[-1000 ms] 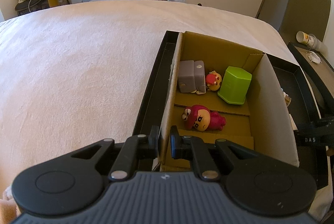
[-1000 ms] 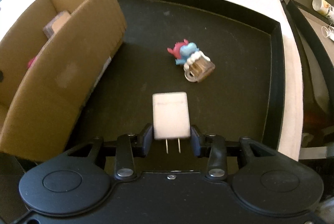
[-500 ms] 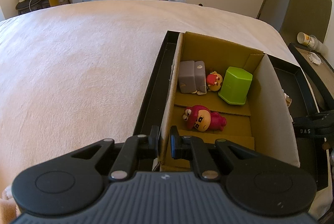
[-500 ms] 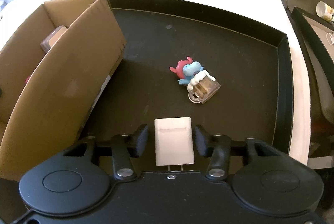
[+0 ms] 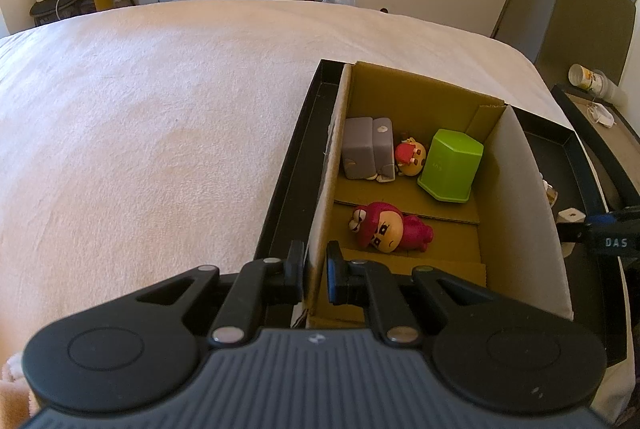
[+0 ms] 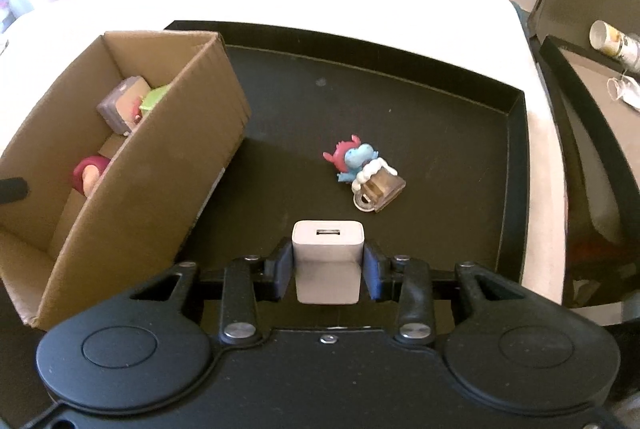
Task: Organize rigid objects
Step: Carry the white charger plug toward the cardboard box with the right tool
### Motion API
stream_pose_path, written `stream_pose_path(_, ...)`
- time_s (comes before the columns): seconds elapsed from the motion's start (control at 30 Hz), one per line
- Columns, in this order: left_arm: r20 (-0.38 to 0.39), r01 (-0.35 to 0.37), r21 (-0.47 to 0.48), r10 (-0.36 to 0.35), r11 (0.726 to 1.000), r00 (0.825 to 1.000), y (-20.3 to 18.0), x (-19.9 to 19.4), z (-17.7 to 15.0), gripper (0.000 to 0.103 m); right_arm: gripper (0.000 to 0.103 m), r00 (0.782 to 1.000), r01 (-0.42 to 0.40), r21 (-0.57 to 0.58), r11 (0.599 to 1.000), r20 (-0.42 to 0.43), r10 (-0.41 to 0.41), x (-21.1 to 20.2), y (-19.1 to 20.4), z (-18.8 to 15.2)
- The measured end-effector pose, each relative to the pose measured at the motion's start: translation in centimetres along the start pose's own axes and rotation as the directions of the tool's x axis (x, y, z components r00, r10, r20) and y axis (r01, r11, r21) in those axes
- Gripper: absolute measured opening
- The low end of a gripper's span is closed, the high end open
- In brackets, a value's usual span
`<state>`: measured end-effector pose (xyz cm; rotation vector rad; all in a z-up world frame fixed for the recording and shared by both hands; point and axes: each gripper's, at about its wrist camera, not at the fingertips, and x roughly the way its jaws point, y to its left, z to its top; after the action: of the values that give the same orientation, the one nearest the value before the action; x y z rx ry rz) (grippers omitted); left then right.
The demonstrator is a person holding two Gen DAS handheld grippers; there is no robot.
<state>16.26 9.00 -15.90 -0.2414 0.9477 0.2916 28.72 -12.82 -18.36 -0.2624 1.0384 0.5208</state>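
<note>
White bedding [image 5: 160,117] is carrying one black tray [image 6: 516,149], and one cardboard box [image 6: 168,165] is standing in the tray's 9 o'clock portion. Count inside the box, from the left wrist view: one grey block [image 5: 366,149] at 11 o'clock, one small red-and-yellow figurine [image 5: 410,157] just beside it, one green container [image 5: 450,165] at 1 o'clock, one pink figurine [image 5: 390,229] lying on its side toward 6 o'clock; four items in all. Count on the open tray floor: one blue-and-red figurine with a beer mug [image 6: 366,173], lying at about 12 o'clock from the right gripper [image 6: 328,265]. That gripper is tilting steeply downward, its jaws pinching one white USB charger [image 6: 328,261] from both sides, port face pointing away from the camera; the charger is appearing clear of the tray floor. Left gripper [image 5: 314,275] is also angling downward, jaws standing narrow and clamping the box's 9 o'clock wall [image 5: 320,229] near its closest corner. One paper cup [image 6: 612,43] is lying on a side surface at 2 o'clock.
</note>
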Motion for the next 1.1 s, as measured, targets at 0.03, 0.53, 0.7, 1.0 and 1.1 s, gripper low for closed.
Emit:
stream_pose_path(0.03, 0.000, 0.001, 0.000, -0.001, 1.000, 1.000, 0.0, 0.0, 0.0, 0.010, 0.036, 1.000, -0.001, -0.001, 1.000, 0.005, 0.001, -0.2, 0.1, 0.1)
stream_pose_path(0.53, 0.001, 0.010, -0.010, -0.010, 1.000, 1.000, -0.3, 0.2, 0.0, 0.010, 0.036, 0.994, -0.036, -0.042, 0.998, 0.101, 0.040, -4.5, 1.7, 2.4)
stream_pose_path(0.7, 0.001, 0.013, -0.016, -0.013, 1.000, 1.000, -0.3, 0.3, 0.0, 0.010, 0.036, 0.988, -0.047, -0.073, 0.996, 0.141, 0.057, -6.2, 2.9, 3.7)
stream_pose_path(1.0, 0.002, 0.018, -0.019, -0.018, 1.000, 1.000, 0.1, 0.3, -0.1, 0.010, 0.036, 0.975, -0.075, -0.119, 0.990, 0.201, 0.098, -8.5, 5.1, 5.4)
stream_pose_path(1.1, 0.002, 0.019, -0.020, -0.019, 1.000, 1.000, 0.2, 0.3, -0.1, 0.010, 0.036, 0.971, -0.086, -0.136, 0.987, 0.209, 0.114, -8.8, 5.9, 5.8)
